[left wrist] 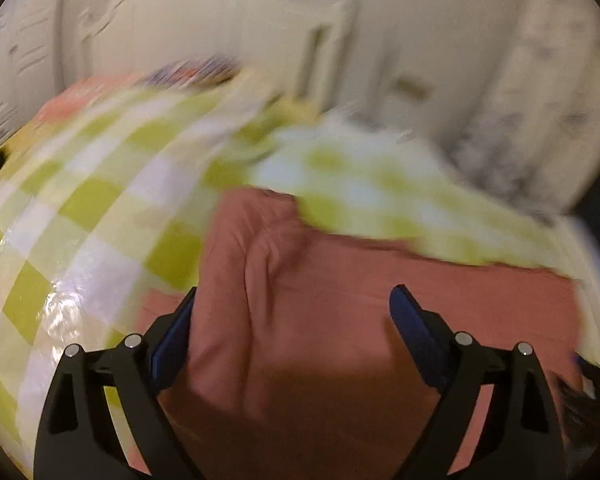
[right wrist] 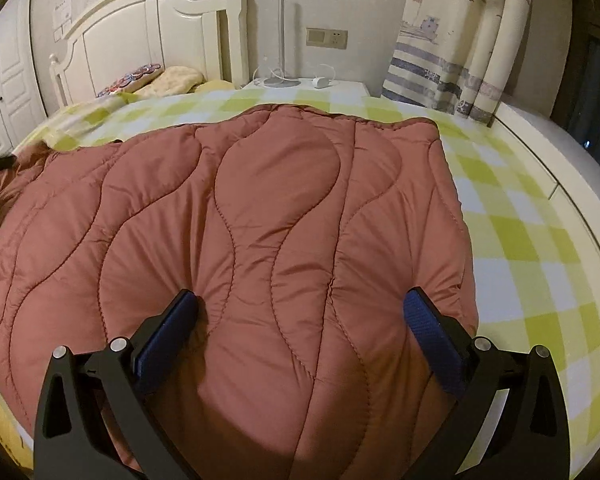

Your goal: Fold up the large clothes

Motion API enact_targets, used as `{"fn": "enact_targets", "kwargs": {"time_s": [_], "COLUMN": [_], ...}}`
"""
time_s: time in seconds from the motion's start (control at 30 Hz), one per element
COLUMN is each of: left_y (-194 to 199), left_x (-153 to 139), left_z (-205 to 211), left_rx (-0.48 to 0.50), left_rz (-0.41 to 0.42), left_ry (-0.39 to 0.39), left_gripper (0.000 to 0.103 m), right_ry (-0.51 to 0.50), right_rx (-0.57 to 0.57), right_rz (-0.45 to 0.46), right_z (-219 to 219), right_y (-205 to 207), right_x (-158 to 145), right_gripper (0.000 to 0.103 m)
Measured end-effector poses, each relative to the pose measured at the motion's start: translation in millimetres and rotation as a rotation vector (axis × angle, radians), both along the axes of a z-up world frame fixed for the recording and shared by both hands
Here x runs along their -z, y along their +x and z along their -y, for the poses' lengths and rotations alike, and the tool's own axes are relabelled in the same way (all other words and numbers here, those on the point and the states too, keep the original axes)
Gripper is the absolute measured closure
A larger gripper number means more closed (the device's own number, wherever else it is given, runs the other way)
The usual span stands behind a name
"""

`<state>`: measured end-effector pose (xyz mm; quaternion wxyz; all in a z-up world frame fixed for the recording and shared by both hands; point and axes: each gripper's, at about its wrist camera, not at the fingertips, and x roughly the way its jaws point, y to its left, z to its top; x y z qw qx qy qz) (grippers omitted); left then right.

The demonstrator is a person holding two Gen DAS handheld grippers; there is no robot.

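Both claws gape, clamping nothing: your right gripper [right wrist: 300, 320] straddles the quilted jacket [right wrist: 240, 208] spread lengthwise on the checked bedspread [right wrist: 520, 240]; your left gripper [left wrist: 292, 320] frames its blurred edge, jacket dead ahead.

Left gripper [left wrist: 292, 312]: black angular finger arms, blue textured pads on inner faces.
Right gripper [right wrist: 300, 314]: same build.
Fasteners: two silver round screw heads outboard of each jaw.

One quilted jacket [right wrist: 236, 232], one checked bedsheet [right wrist: 512, 216], two pillows [right wrist: 172, 78], one lamp [right wrist: 282, 40], one nightstand [right wrist: 340, 88].
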<state>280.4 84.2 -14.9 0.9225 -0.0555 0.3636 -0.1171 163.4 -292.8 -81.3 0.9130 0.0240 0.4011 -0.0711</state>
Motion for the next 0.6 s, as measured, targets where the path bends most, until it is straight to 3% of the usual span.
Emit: {"fn": "enact_targets", "kwargs": {"time_s": [0.07,0.13,0.27,0.3,0.33,0.37,0.47,0.6], "left_y": [-46,-82,-105,-108,-118,-124,-119,-130], "left_x": [-17,-13,47,61,68,71,65,38], "left_z": [32,64,119,126,129,131,125,67], "left_rx": [0.085,0.169,0.219,0.207,0.193,0.19,0.205,0.122], "left_rz": [0.091,0.118,0.004,0.011,0.101,0.137,0.086,0.117], "left_ry": [0.039,0.054,0.213,0.256,0.283,0.305,0.284,0.098], "left_gripper": [0.005,0.002,0.002,0.002,0.002,0.002,0.002,0.004], "right_ry": [-0.009,-0.011,-0.009,-0.005,-0.001,0.001,0.002,0.008], "right_rx": [0.002,0.002,0.003,0.0,0.0,-0.001,-0.001,-0.003], "right_rz": [-0.001,0.001,0.004,0.006,0.006,0.006,0.006,0.009], "right_z": [-3,-3,-4,-3,-2,-2,-2,-1], "right_y": [1,2,1,1,1,1,0,0], "right_x": [-2,-2,-2,-2,-2,-2,-3,-4], "right_gripper": [0.004,0.004,0.004,0.004,0.004,0.004,0.004,0.004]}}
